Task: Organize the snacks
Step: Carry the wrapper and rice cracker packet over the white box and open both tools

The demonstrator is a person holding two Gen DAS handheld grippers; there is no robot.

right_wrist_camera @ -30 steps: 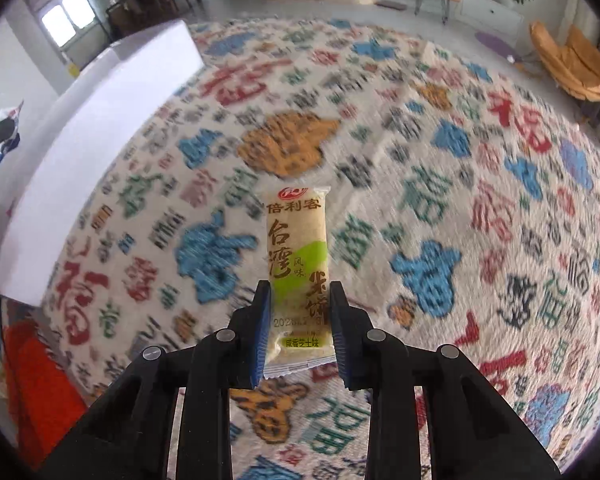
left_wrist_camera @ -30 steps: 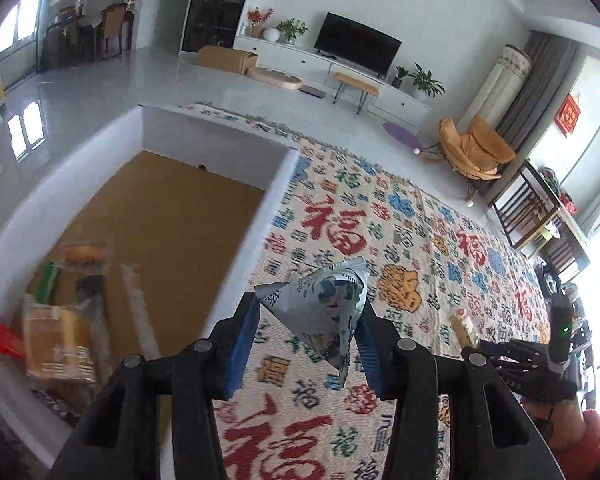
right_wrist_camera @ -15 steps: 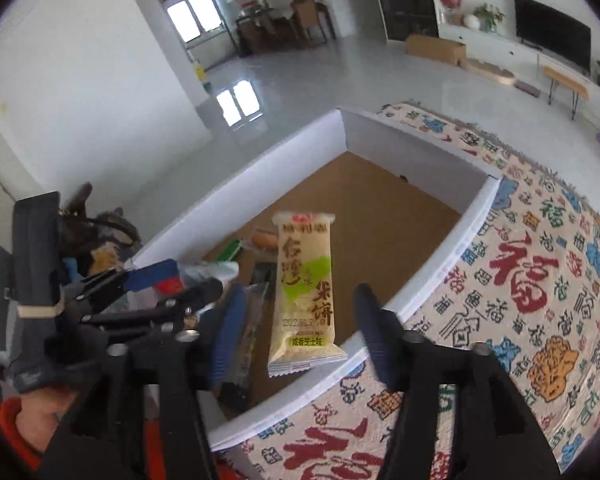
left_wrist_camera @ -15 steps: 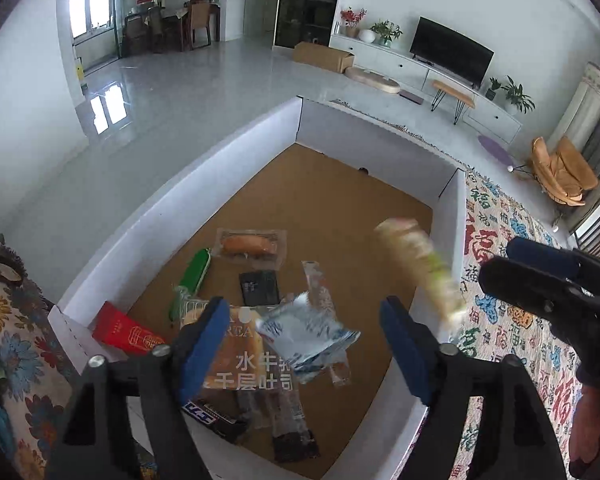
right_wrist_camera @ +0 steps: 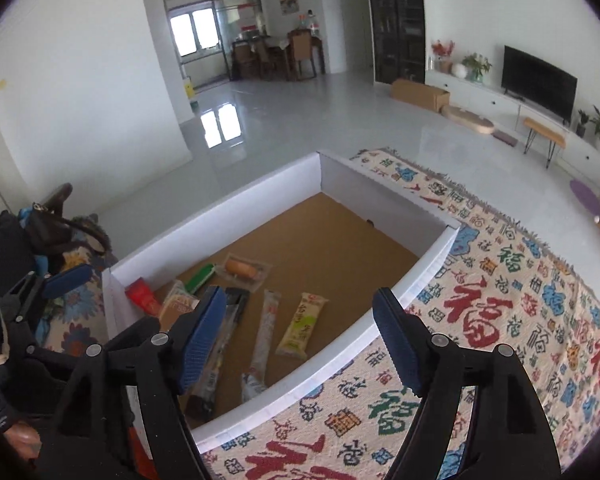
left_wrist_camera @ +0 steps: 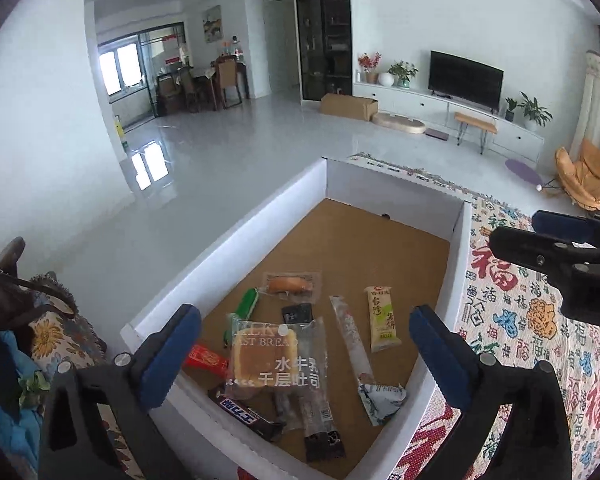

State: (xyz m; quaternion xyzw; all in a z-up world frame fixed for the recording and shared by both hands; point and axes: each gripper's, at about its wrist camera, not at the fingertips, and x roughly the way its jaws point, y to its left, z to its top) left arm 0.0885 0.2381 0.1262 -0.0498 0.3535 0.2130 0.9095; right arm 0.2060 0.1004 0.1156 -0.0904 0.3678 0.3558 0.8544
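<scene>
A white box [left_wrist_camera: 236,236] with a brown floor holds several snacks. The yellow-green rice cracker pack [left_wrist_camera: 383,318] lies flat near its right wall and also shows in the right wrist view [right_wrist_camera: 302,331]. The blue-white pouch [left_wrist_camera: 381,398] lies at the box's front right. A bread pack [left_wrist_camera: 274,356], a sausage pack [left_wrist_camera: 290,283] and a chocolate bar [left_wrist_camera: 246,414] lie to the left. My left gripper [left_wrist_camera: 304,356] is open and empty above the box. My right gripper [right_wrist_camera: 300,344] is open and empty above the box's near wall [right_wrist_camera: 300,388].
The box stands on a patterned cloth [right_wrist_camera: 500,320] with red, blue and orange characters, which spreads to the right. A floral cushion and a dark bag [left_wrist_camera: 24,308] lie left of the box. Grey floor, a TV unit [left_wrist_camera: 464,80] and an orange chair [left_wrist_camera: 588,176] are beyond.
Both grippers swung from the cloth to over the box and opened. The blue-white pouch and the rice cracker pack dropped out of them and now lie on the box floor.
</scene>
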